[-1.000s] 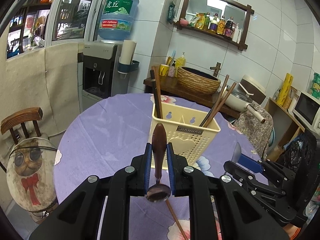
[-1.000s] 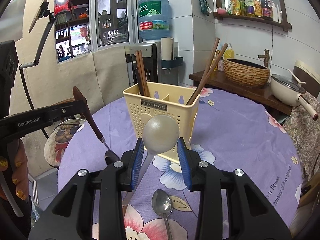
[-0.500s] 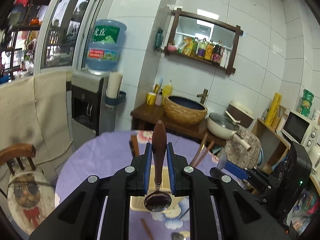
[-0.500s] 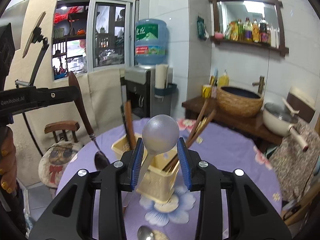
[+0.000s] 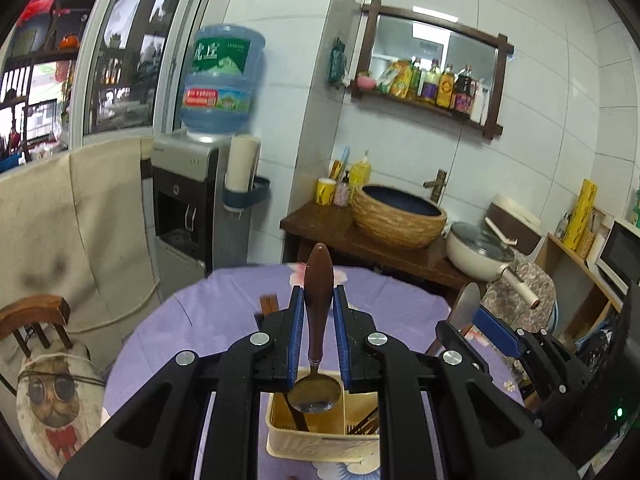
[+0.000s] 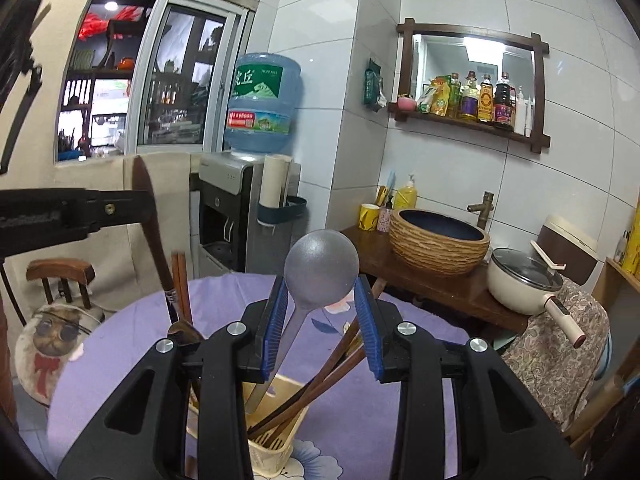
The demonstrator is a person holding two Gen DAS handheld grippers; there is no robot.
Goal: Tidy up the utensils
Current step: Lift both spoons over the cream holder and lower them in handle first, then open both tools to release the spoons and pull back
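the tablecloth (image 5: 208, 320) is lilac with pale flower prints. on it stands a cream-yellow utensil caddy (image 5: 320, 440) with dark brown chopsticks (image 6: 320, 376) inside. above the caddy, one spoon (image 5: 318, 320) has a dark reddish-brown handle and a silver bowl; the other spoon (image 6: 320, 268) is matte grey. the finger pads (image 6: 276, 320) are blue on black gripper frames. behind the caddy, the water jug (image 5: 222, 84) is translucent blue with a green label.

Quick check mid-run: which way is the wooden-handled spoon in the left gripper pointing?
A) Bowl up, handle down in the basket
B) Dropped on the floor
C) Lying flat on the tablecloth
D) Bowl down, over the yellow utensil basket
D: the left gripper clamps the wooden-handled spoon by its handle, the bowl hanging below over the yellow utensil basket.
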